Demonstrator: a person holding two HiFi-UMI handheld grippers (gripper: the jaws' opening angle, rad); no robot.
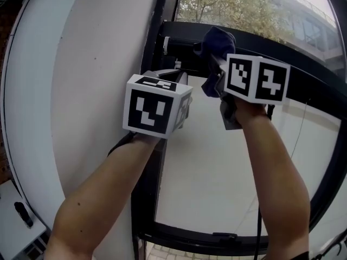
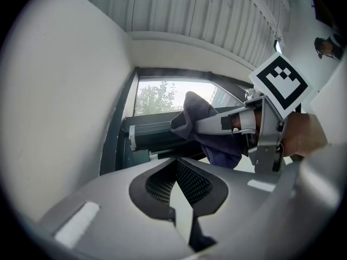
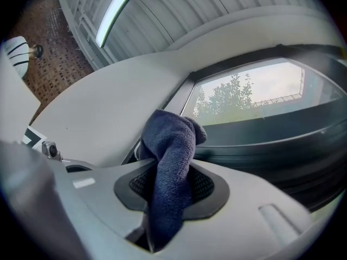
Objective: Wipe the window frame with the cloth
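The window frame (image 1: 312, 88) is black, with an upright post (image 1: 160, 31) on the left and a bar running across. A dark blue cloth (image 1: 218, 41) is bunched against that bar near the corner, and my right gripper (image 1: 214, 65) is shut on it. In the right gripper view the cloth (image 3: 171, 145) fills the gap between the pads and sticks out towards the frame (image 3: 271, 145). My left gripper (image 1: 177, 77) hovers just left of it by the post, shut with nothing in it (image 2: 176, 164). The left gripper view shows the cloth (image 2: 196, 112) held in front of the frame (image 2: 157, 130).
A white wall (image 1: 81, 64) curves along the left of the post. Below the bar lies the glass pane (image 1: 217, 172), with a latch (image 1: 223, 235) on the bottom rail. Trees (image 1: 227, 4) show outside. A thin cable (image 1: 300, 140) hangs at the right.
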